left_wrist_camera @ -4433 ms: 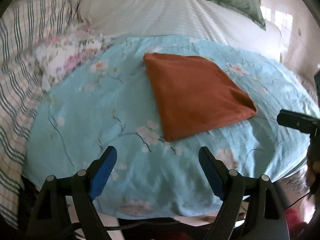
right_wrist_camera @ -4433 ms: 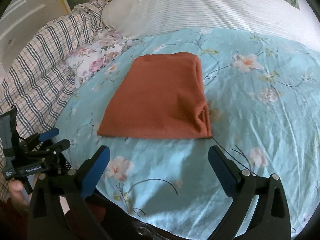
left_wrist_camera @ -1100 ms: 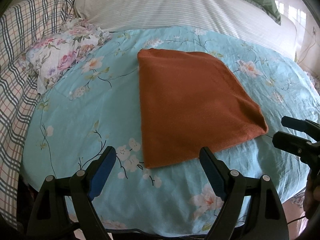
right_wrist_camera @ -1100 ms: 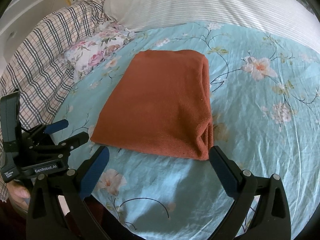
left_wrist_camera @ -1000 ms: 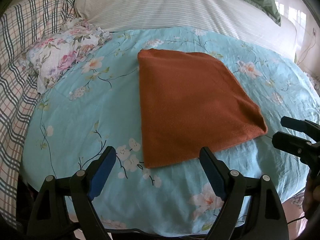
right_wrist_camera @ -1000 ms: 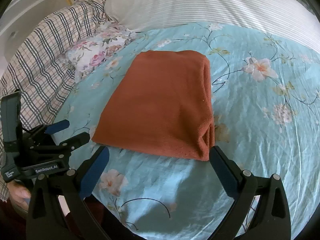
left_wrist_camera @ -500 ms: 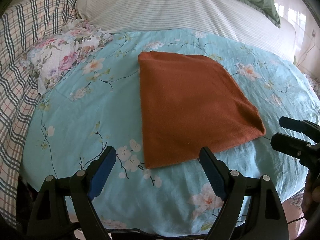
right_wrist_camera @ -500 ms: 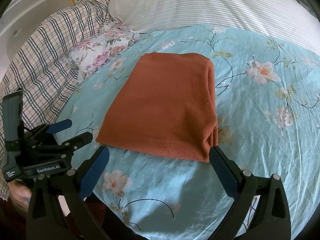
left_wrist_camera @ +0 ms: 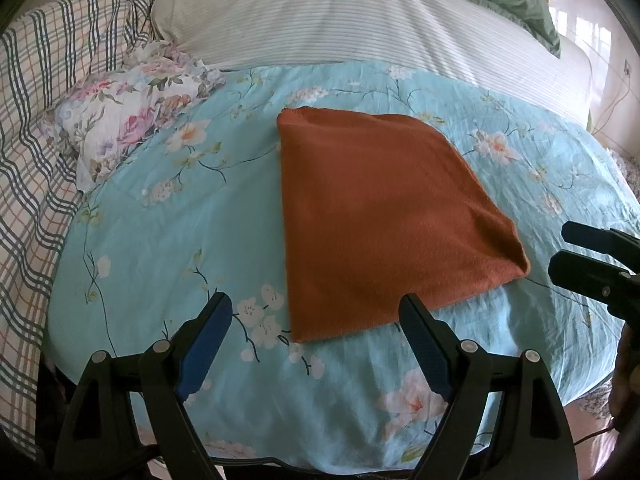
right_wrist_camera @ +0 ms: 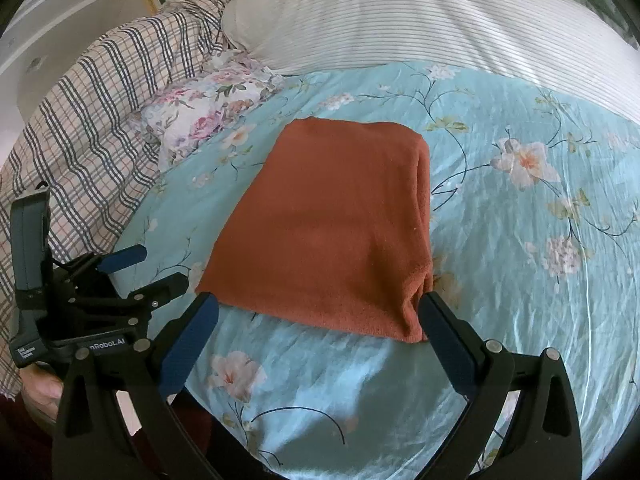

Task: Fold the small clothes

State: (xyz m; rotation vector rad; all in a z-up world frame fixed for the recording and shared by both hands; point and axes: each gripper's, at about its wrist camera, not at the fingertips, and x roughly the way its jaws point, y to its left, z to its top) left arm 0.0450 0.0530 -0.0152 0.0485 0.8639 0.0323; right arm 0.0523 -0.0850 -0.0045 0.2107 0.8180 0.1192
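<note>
Rust-orange folded garment [left_wrist_camera: 376,220] lies flat at frame centre on the turquoise floral bedsheet [left_wrist_camera: 168,240], apart from all other fabric, which leaves every edge reachable. Proceeding left to right in the left wrist view: a plaid blanket [left_wrist_camera: 36,128] fills the left edge; a floral cloth [left_wrist_camera: 132,116] sits bunched at upper left; a striped pillow [left_wrist_camera: 340,20] spans the top. The left gripper [left_wrist_camera: 316,320] hovers at the garment's near left corner, fingers spread wide and empty. The right gripper [right_wrist_camera: 318,318] is likewise released, holding nothing, its fingers bracketing the near edge. The garment appears already doubled, with layered edges along its right side. Judged step: each gripper aligns with a near corner for a further fold.
</note>
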